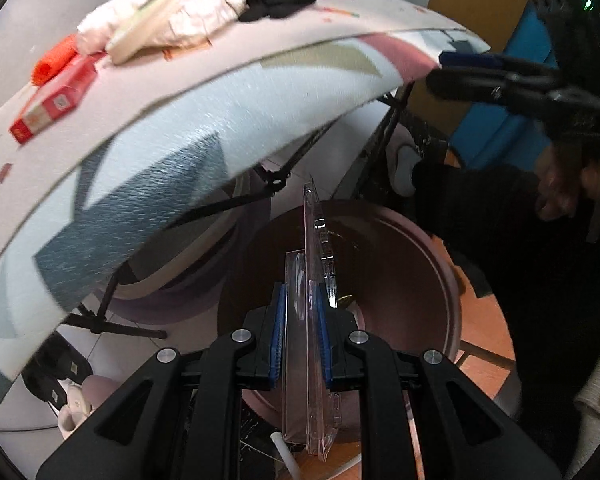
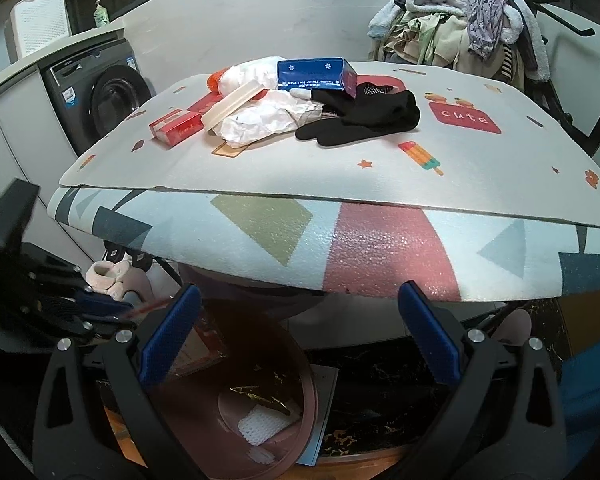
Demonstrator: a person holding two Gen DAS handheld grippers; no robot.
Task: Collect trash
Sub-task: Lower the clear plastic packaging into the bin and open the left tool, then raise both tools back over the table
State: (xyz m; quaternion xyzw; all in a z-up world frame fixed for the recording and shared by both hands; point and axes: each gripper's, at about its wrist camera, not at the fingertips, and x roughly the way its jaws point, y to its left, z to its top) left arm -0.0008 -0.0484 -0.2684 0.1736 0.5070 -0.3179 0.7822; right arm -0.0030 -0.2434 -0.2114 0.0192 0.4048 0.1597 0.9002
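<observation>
You are clamping one clear plastic pack (image 1: 314,280) edge-on in your left tool (image 1: 300,336), low centre above one brown bin (image 1: 432,264). Your right tool (image 2: 300,336) is gaping, empty, below the worktop (image 2: 340,168).

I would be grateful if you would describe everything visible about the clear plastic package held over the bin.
The clear plastic package looks like an empty, stiff, transparent blister shell with moulded ridges and a flat flange. It stands on edge, seen nearly edge-on, running straight away from the left wrist camera. The left hand-held gripper is shut on it, blue pads pressing both faces. It hangs above the open mouth of the brownish-pink bin, beside the table edge, touching nothing else visible.
</observation>
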